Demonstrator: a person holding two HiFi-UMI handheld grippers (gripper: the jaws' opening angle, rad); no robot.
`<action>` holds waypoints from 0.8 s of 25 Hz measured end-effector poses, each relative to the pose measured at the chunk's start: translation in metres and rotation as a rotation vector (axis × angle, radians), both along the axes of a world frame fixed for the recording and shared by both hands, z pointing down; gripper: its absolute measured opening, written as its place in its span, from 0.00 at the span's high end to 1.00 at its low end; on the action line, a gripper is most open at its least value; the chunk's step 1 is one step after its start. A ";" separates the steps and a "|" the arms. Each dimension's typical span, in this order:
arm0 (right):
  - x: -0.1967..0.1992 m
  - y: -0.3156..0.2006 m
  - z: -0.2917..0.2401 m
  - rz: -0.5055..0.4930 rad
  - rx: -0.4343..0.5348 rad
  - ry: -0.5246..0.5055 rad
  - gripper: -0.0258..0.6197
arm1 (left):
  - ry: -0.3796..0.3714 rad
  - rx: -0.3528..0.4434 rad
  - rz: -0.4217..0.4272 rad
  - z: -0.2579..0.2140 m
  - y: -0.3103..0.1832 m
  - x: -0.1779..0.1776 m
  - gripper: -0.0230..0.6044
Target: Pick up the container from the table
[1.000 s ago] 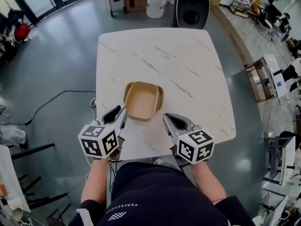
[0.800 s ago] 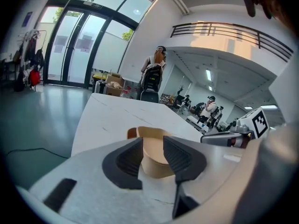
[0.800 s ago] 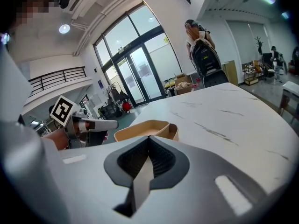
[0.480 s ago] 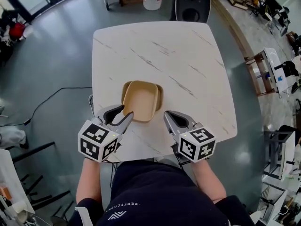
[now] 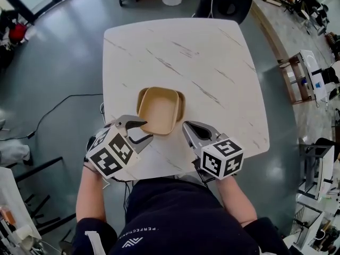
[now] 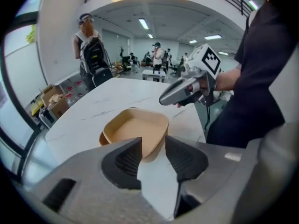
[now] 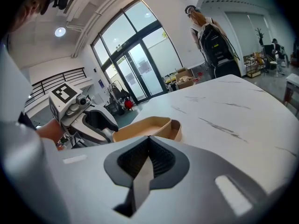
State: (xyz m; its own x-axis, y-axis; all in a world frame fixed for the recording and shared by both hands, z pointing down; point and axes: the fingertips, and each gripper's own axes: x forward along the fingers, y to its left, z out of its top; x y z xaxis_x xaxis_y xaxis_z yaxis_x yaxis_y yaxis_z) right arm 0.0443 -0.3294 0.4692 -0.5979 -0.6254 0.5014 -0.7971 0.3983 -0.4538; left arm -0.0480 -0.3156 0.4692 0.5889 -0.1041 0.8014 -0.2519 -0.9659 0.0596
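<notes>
The left gripper's point(image 5: 145, 130) fingers point(image 6: 128, 160) stand released and wide apart, having just been opening, with nothing pressed between them. The near left corner of the tan container point(image 5: 159, 110) sits just past their tips. It seems to reach into the mouth of the gap, though whether it touches either finger is hard to tell. The right gripper's point(image 5: 187, 126) fingers point(image 7: 161, 160) are clenched together on nothing, near the container's near right corner. The container is shallow, open-topped and rounded-square. It rests upright on the white, marble-patterned bench point(image 5: 212, 62), towards the near edge, between the two grippers. A person point(image 5: 175, 217) holds both grippers from the near side. A dark cable point(image 5: 58, 110) lies on the grey floor point(image 5: 53, 62) left of the bench.
</notes>
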 end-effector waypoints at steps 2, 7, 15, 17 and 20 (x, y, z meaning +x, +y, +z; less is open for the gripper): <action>-0.003 0.001 0.001 -0.012 -0.005 0.000 0.96 | -0.059 0.007 0.081 0.005 0.002 0.003 0.71; -0.009 0.004 0.000 -0.036 -0.010 -0.003 0.96 | -0.128 -0.012 0.238 0.010 0.012 0.014 0.74; -0.016 0.014 0.005 -0.063 -0.022 0.002 0.96 | -0.246 0.057 0.403 0.022 0.020 0.020 0.81; -0.017 0.015 0.006 -0.066 -0.023 0.000 0.96 | -0.283 0.102 0.444 0.026 0.018 0.021 0.86; -0.019 0.019 0.005 -0.071 -0.023 -0.006 0.96 | -0.313 0.096 0.478 0.032 0.021 0.022 0.92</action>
